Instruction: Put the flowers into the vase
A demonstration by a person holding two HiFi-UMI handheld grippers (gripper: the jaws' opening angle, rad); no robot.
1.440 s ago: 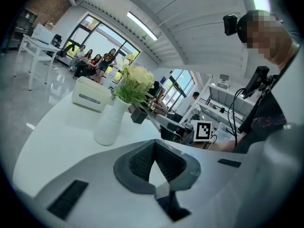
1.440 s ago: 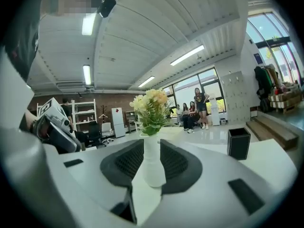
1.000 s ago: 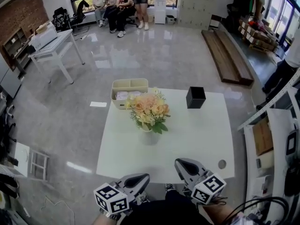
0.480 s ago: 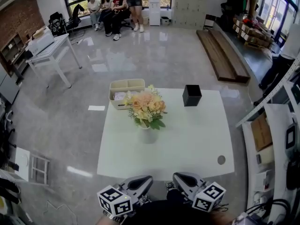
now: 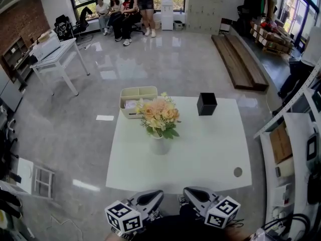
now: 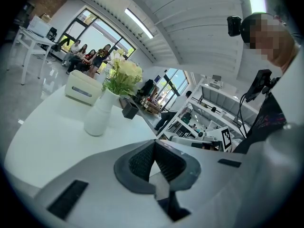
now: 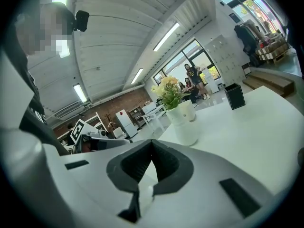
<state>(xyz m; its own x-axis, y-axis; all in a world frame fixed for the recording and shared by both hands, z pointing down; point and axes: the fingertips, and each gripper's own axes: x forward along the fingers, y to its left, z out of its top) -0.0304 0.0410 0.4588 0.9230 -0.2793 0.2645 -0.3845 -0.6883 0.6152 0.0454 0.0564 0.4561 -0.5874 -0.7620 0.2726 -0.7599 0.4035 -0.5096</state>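
Observation:
A bunch of peach and cream flowers [image 5: 160,115] stands in a white vase [image 5: 160,145] a little left of the middle of the white table [image 5: 210,149]. Both grippers hover low at the table's near edge, well short of the vase. My left gripper [image 5: 154,195] is shut and holds nothing. My right gripper [image 5: 190,191] is likewise shut with nothing in it. The left gripper view has the vase [image 6: 99,117] and flowers [image 6: 122,77] ahead to the left, beyond the closed left gripper [image 6: 153,146]. In the right gripper view the vase [image 7: 185,126] and flowers [image 7: 167,91] stand past the closed right gripper [image 7: 152,145].
A beige compartment box [image 5: 137,99] sits at the table's far left edge and a black open box [image 5: 206,104] at the far right. A round hole [image 5: 237,172] marks the near right corner. People [image 5: 125,6] are at the far windows; a white desk [image 5: 56,51] stands left, shelving [image 5: 296,149] right.
My right gripper has drawn back toward the near edge and sunk lower in the head view. The left gripper, vase and flowers have stayed put.

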